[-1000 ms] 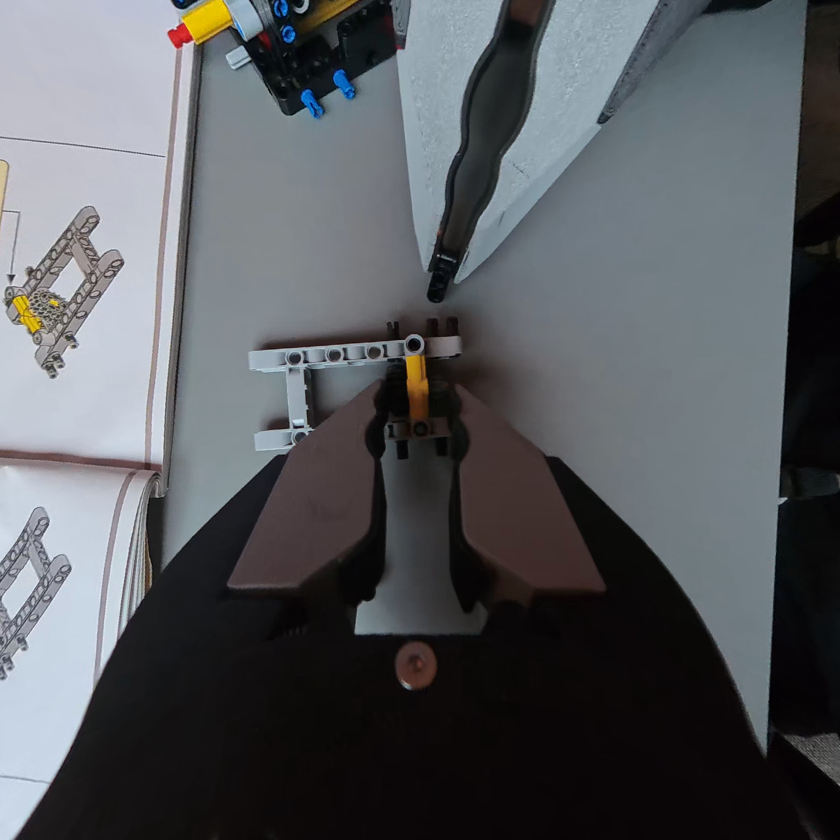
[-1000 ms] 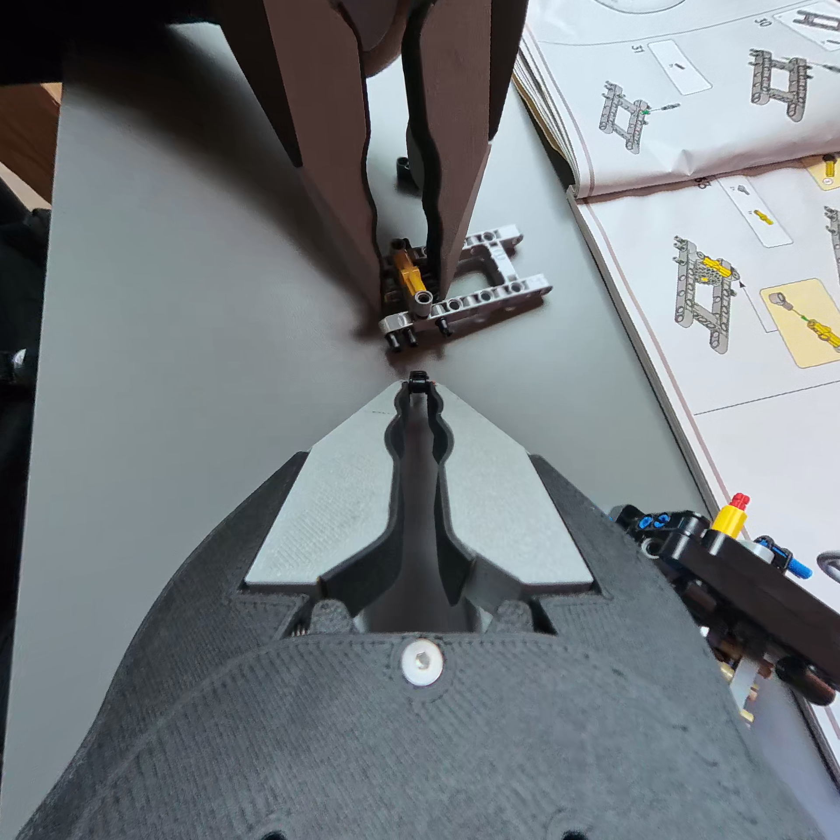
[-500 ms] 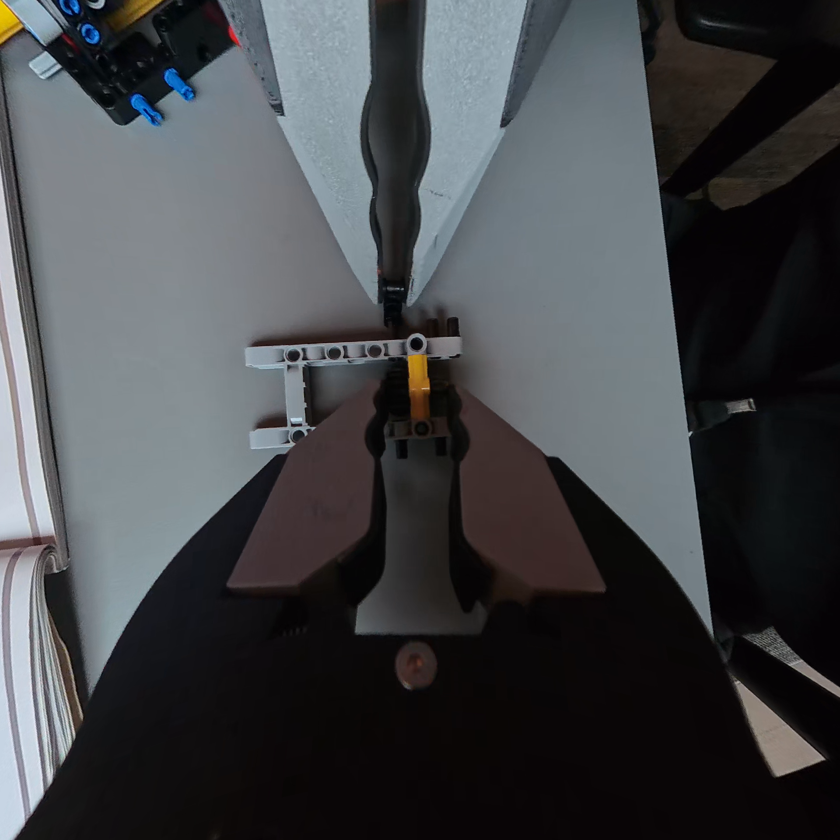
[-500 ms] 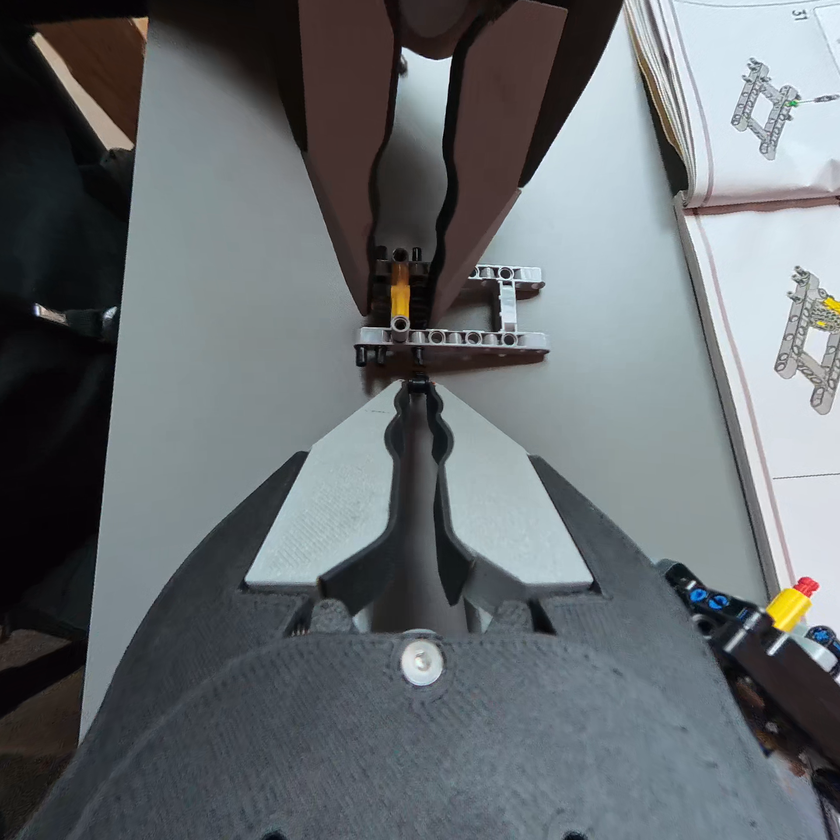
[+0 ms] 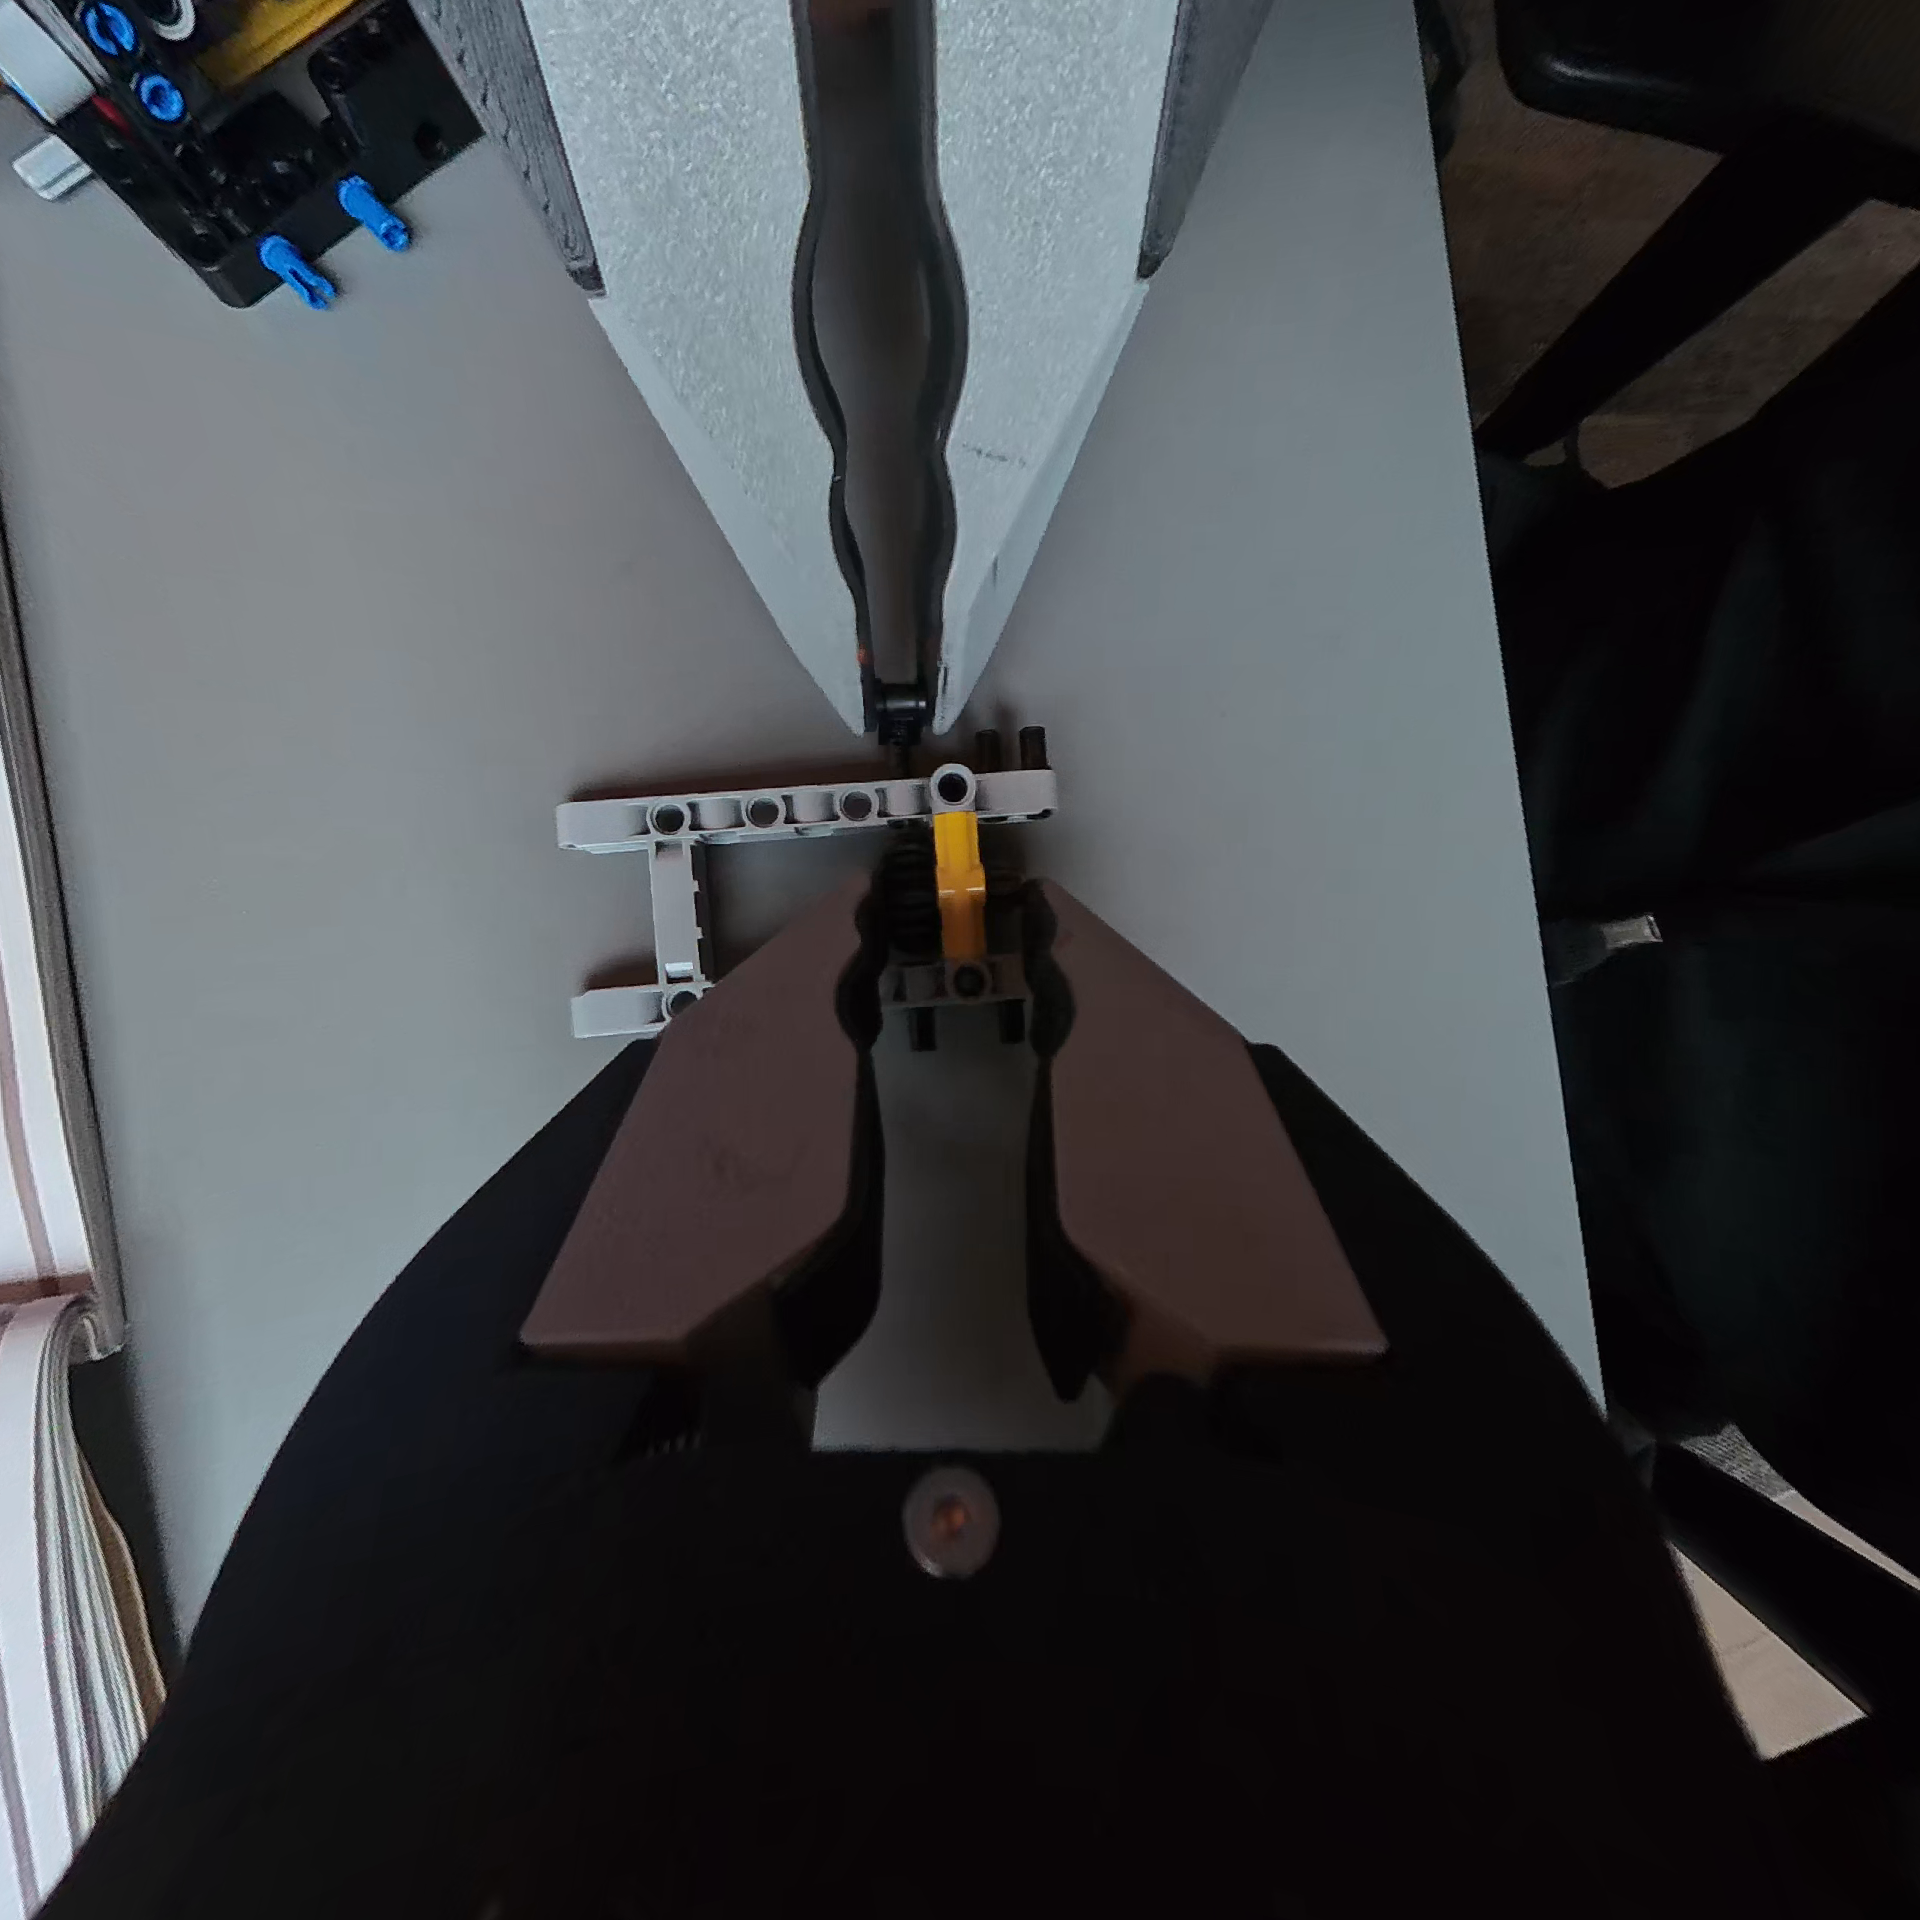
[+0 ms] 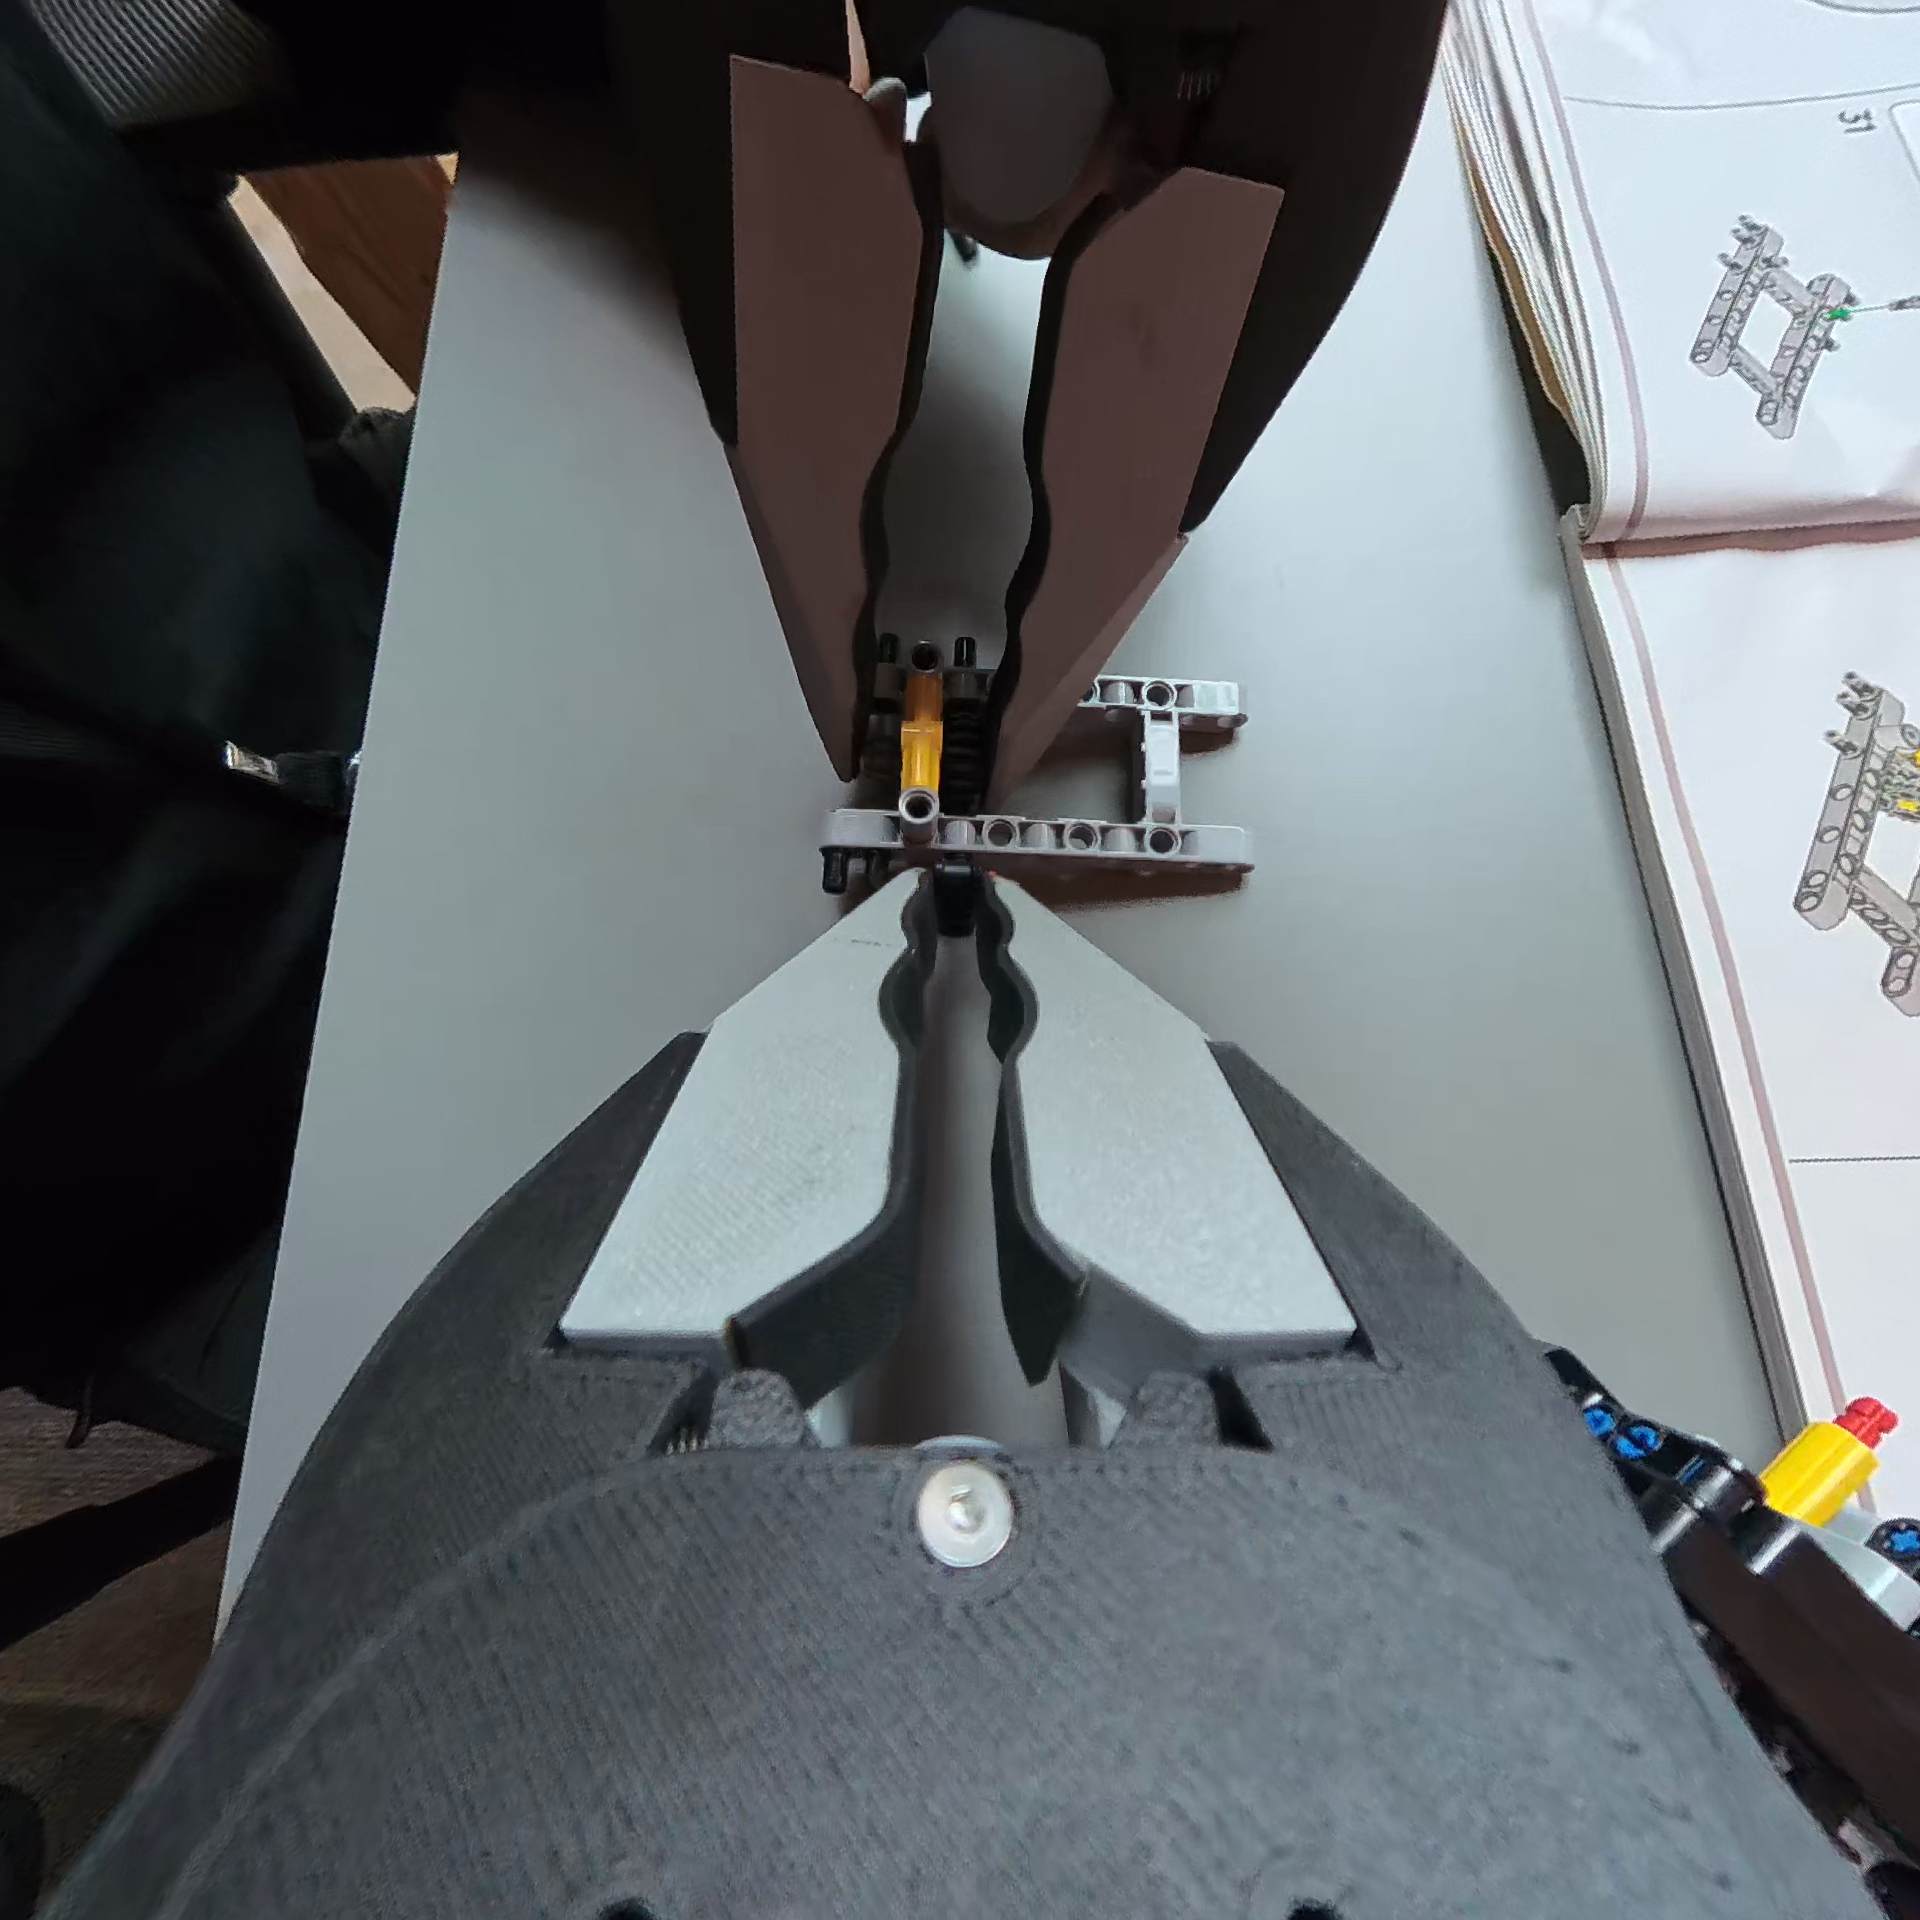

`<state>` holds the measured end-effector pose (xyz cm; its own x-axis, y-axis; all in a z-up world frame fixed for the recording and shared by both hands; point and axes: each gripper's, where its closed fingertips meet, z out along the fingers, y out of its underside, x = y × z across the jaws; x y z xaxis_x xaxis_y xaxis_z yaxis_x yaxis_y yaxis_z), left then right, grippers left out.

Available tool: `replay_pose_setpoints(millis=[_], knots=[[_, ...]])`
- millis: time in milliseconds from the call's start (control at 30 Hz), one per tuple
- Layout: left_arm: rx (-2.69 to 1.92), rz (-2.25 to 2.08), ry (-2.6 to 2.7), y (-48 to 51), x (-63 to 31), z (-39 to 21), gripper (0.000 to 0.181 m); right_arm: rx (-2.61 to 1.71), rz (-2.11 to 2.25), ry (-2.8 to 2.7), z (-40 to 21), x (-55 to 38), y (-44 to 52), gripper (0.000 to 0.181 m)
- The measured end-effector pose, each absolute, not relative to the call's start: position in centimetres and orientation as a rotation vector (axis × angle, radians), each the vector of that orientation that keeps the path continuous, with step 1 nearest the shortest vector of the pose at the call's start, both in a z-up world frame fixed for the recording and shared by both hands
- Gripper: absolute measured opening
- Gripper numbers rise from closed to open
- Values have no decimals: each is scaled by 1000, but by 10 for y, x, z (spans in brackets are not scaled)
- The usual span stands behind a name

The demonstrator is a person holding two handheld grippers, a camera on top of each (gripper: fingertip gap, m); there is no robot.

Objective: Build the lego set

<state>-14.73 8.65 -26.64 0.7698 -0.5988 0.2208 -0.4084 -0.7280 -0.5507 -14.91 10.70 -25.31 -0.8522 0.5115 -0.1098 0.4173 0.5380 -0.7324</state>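
A light grey beam frame (image 5: pixel 769 812) lies flat on the grey table, also in the right wrist view (image 6: pixel 1081 834). A yellow piece (image 5: pixel 958 883) and a black gear (image 5: pixel 906 896) sit between its two long beams. My left gripper (image 5: pixel 951 914), brown-fingered, is shut on the frame's end around the yellow piece and gear. My right gripper (image 6: pixel 954 902), grey-fingered, is shut on a small black pin (image 6: pixel 953 896). The pin's tip touches the outer side of the long beam, next to the yellow piece; it also shows in the left wrist view (image 5: pixel 900 709).
A black sub-assembly with blue pins (image 5: pixel 244 156) lies at the far left of the left wrist view; it shows with a yellow and red part (image 6: pixel 1813 1460) at lower right in the right wrist view. An open instruction booklet (image 6: pixel 1756 343) lies along the table's side. The table edge (image 5: pixel 1496 727) is close by. Left and right tips are no more than a few centimetres apart.
My right gripper has swung round to face the left one head-on and moved the black pin up to the long beam. The left gripper has kept its hold.
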Motion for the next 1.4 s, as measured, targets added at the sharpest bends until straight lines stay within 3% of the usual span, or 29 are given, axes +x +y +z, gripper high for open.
replay_pose_setpoints(millis=[1400], knots=[[-2430,-582,711,91,-144,-266,23,-765,1148,-2590,-268,-142,120,4]])
